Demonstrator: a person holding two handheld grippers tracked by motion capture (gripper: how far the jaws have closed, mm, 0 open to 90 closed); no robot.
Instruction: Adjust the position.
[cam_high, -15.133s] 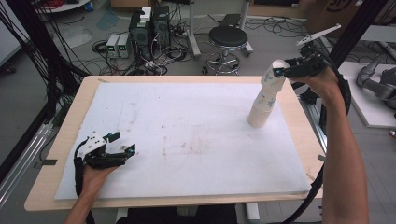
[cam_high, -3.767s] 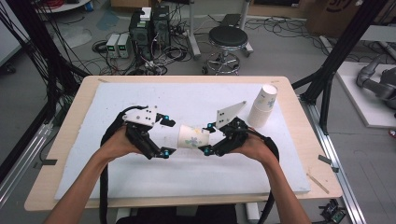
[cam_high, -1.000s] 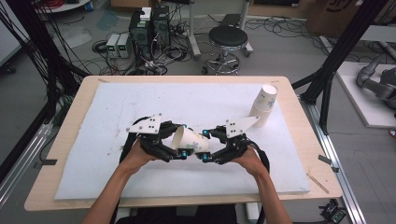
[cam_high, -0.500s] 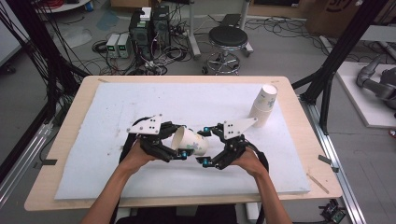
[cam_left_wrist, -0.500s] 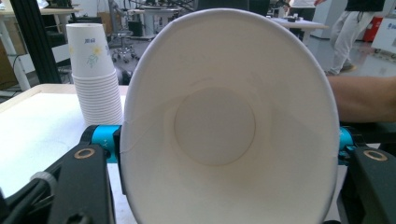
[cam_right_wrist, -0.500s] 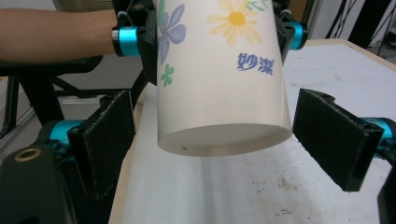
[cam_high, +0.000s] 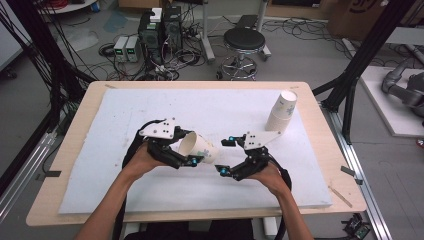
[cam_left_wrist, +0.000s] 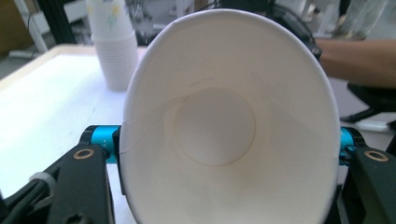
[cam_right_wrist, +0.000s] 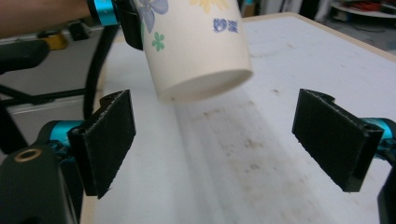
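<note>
Near the tabletop's front edge, my left gripper (cam_high: 192, 161) clamps a flowered paper cup (cam_high: 199, 148), hiding its pads; my right gripper (cam_high: 226, 156) gapes empty beside the cup's base, a detail my right gripper view reveals.

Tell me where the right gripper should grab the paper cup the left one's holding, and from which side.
Grip the paper cup on its side wall near the base, which points toward the right gripper. The left gripper clamps the rim end, cup lying roughly level above the table. The right one's fingers stand open with the base just ahead, so coming in along the cup's axis and closing across the narrow end looks best.
</note>
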